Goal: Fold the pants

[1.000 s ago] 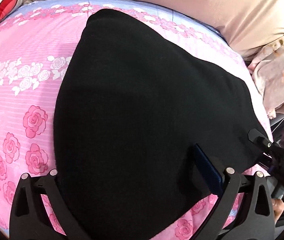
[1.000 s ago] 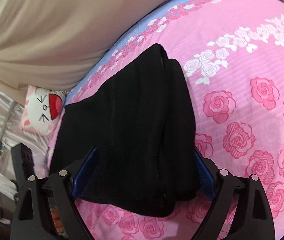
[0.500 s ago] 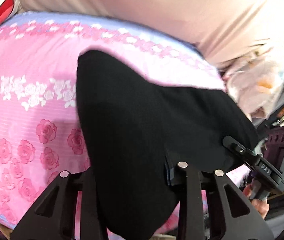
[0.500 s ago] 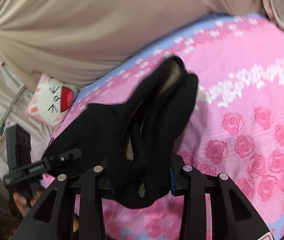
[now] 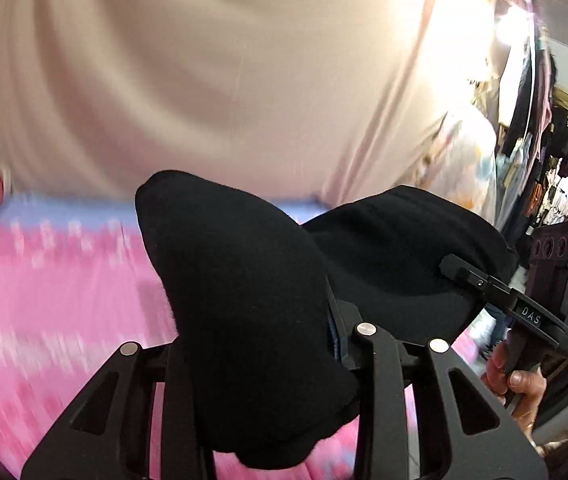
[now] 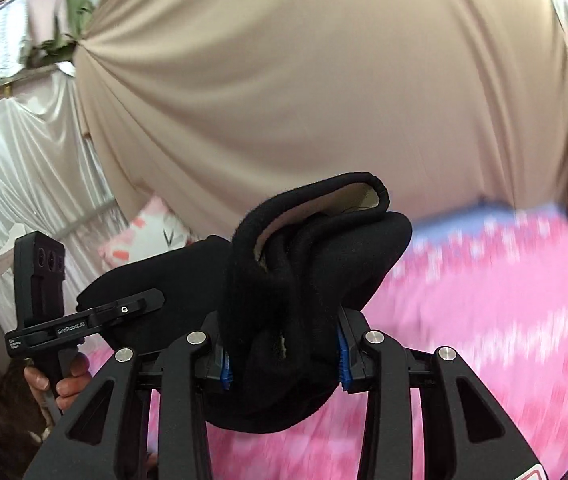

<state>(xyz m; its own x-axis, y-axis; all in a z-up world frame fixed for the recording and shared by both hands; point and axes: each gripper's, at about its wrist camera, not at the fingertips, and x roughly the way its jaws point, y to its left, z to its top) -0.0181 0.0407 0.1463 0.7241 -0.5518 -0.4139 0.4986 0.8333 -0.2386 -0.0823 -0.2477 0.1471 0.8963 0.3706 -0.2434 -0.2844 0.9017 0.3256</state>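
Through my left wrist camera, my left gripper (image 5: 260, 344) is clamped tight on one bunched end of the thick black knit pants (image 5: 244, 288), lifted above the pink rose-printed bedsheet (image 5: 56, 300). The cloth runs off to the right, toward my other tool.

Through my right wrist camera, my right gripper (image 6: 284, 360) is closed on the other end, its blue pads (image 6: 341, 354) pinching the rolled layers. The garment's long axis spans sideways between both grippers, each equally near; I judge the fold goes forward, toward the beige curtain (image 6: 303, 80).
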